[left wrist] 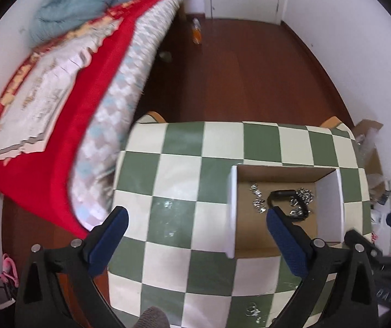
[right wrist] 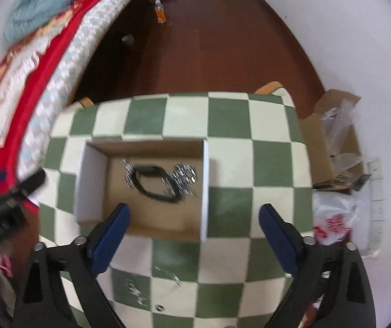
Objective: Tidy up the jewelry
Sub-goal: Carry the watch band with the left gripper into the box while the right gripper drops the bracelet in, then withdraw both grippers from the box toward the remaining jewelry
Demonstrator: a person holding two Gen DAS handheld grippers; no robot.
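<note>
An open cardboard box [left wrist: 250,235] [right wrist: 118,213] sits on the green-and-white checkered table [left wrist: 179,169] [right wrist: 228,125]. Inside it lie a black band [left wrist: 284,194] [right wrist: 151,181] and several silver jewelry pieces [left wrist: 258,203] [right wrist: 184,177]. More silver pieces lie loose on the table [left wrist: 168,205] [right wrist: 165,273] and near its front edge [left wrist: 252,310]. My left gripper [left wrist: 196,225] is open and empty, above the table left of the box. My right gripper [right wrist: 194,220] is open and empty, above the box's near edge.
A bed with a red cover [left wrist: 66,104] [right wrist: 45,46] stands left of the table. A bottle [left wrist: 196,31] [right wrist: 160,11] stands on the wooden floor behind. A cardboard box with plastic [right wrist: 337,142] and a white bag [right wrist: 332,224] lie right of the table.
</note>
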